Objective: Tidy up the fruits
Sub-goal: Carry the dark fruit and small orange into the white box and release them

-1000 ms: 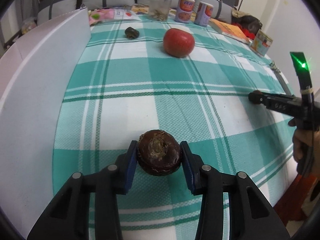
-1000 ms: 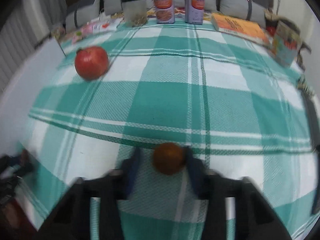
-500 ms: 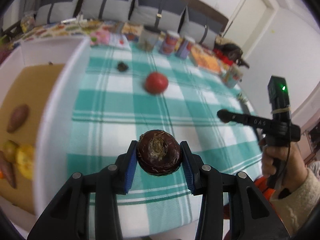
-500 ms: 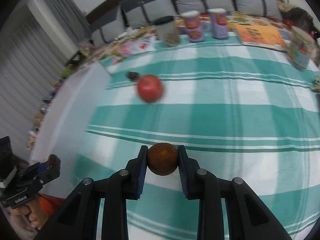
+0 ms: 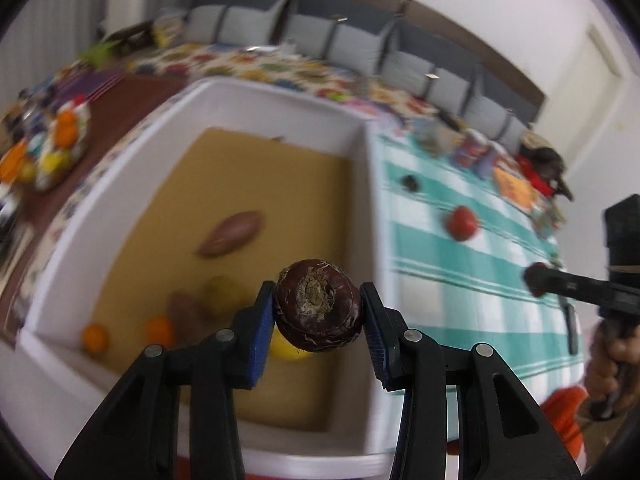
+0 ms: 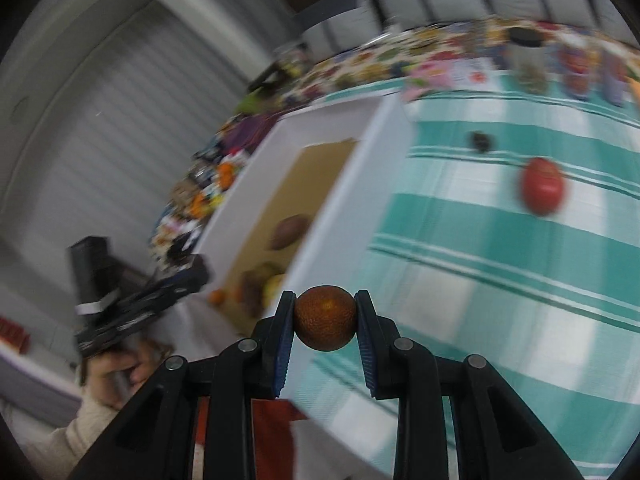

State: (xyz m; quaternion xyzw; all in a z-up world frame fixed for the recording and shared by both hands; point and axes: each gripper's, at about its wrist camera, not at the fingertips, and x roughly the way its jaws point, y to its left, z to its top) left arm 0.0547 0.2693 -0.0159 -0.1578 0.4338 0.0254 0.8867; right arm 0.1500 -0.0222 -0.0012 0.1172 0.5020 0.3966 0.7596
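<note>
No legible text in either of my wrist views; the can and book labels ahead are too blurred.

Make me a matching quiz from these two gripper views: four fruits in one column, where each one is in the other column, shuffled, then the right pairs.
Things:
1. dark brown fruit
2. small orange-brown fruit
3. red fruit
4. pointed brown fruit

Places:
A. lying inside the white box
B. clamped in the right gripper
C. lying on the checked tablecloth
D. clamped in the left gripper

Pairs: 1-D, 2-B, 3-C, 4-A
</note>
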